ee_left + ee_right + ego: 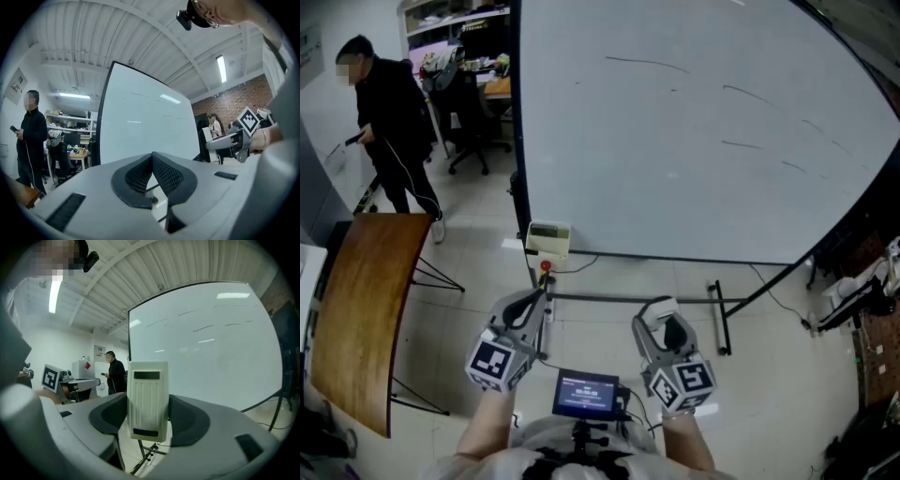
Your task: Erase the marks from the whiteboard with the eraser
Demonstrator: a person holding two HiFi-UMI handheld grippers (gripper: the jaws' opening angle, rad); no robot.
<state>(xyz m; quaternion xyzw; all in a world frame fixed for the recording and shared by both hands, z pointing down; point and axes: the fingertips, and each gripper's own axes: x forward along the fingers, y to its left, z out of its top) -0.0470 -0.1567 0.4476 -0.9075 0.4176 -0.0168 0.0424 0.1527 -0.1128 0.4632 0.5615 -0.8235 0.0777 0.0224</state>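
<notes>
The eraser [148, 401], seemingly light and rigid, is pinched mid-body in the right gripper [660, 317]; the left gripper [152, 164] is pressed together, empty.

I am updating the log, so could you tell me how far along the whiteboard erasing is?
Done: the eraser is picked up, clamped in the right gripper.
In hand: both grippers are held low, in front of the whiteboard and apart from it. The left gripper is shut and empty.
Left: thin dark marks show across the upper board, so all the wiping is yet to do.
</notes>
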